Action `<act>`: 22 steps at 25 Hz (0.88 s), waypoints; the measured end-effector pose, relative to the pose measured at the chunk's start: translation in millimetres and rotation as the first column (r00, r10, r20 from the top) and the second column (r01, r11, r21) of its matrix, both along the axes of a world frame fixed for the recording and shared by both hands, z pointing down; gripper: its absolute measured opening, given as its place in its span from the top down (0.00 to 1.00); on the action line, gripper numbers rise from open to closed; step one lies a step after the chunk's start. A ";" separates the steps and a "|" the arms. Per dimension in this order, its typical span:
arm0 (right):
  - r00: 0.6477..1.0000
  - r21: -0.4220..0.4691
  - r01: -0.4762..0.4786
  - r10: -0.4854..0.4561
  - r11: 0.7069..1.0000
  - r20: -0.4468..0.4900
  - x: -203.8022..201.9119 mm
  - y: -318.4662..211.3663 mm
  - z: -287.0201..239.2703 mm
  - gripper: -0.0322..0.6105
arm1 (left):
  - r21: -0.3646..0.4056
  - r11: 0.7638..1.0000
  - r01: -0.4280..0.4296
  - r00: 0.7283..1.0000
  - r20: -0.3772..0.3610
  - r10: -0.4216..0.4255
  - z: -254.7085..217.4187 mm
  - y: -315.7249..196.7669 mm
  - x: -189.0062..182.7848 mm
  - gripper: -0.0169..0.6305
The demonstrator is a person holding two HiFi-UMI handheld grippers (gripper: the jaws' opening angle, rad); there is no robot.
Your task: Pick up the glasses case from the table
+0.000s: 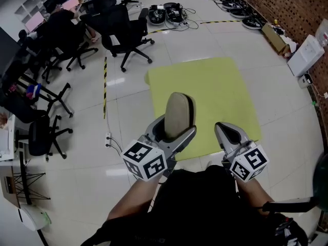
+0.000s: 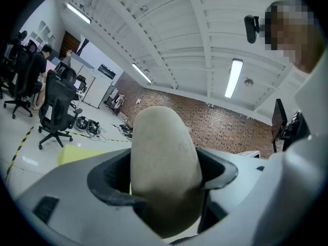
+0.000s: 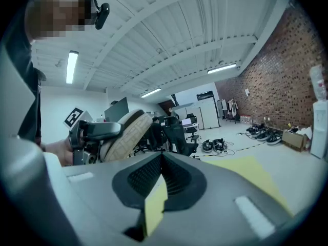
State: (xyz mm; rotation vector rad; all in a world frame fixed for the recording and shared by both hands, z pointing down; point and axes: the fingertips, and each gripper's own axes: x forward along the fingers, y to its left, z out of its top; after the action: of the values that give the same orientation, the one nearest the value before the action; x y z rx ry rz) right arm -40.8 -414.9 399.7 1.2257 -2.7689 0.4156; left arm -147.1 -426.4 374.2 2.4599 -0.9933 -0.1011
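The glasses case (image 1: 179, 116), a beige rounded oval, stands on end, pinched in the left claw (image 1: 175, 129) above the yellow table's (image 1: 215, 86) 6 o'clock edge. At its 3 o'clock the right claw (image 1: 229, 132) is pressed together and empty, both held roughly level.

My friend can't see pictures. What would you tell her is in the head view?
The left gripper grips a beige glasses case, held up over a yellow-green surface. The right gripper beside it is shut and empty. Black office chairs stand on the pale tiled floor beyond.
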 end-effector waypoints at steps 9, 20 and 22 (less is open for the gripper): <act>0.991 0.017 0.117 -0.118 0.993 0.059 15.7 3.8 -17.5 0.95 | -0.004 0.998 0.062 0.998 0.010 -0.062 -8.7 7.9 27.5 0.38; 0.978 0.022 0.193 -0.194 0.981 0.080 81.4 22.3 -20.9 0.95 | 0.007 0.991 0.134 0.991 0.028 -0.134 -14.0 37.6 94.7 0.38; 0.973 0.014 0.209 -0.209 0.978 0.094 91.4 26.5 -19.4 0.95 | 0.007 0.989 0.150 0.988 0.031 -0.150 -14.3 43.1 104.5 0.38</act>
State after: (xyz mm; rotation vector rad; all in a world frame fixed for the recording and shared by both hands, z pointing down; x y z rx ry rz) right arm 50.6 -388.4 380.3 0.9234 -2.9405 0.4596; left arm -42.6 -383.3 359.9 2.3951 -1.1919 -0.1150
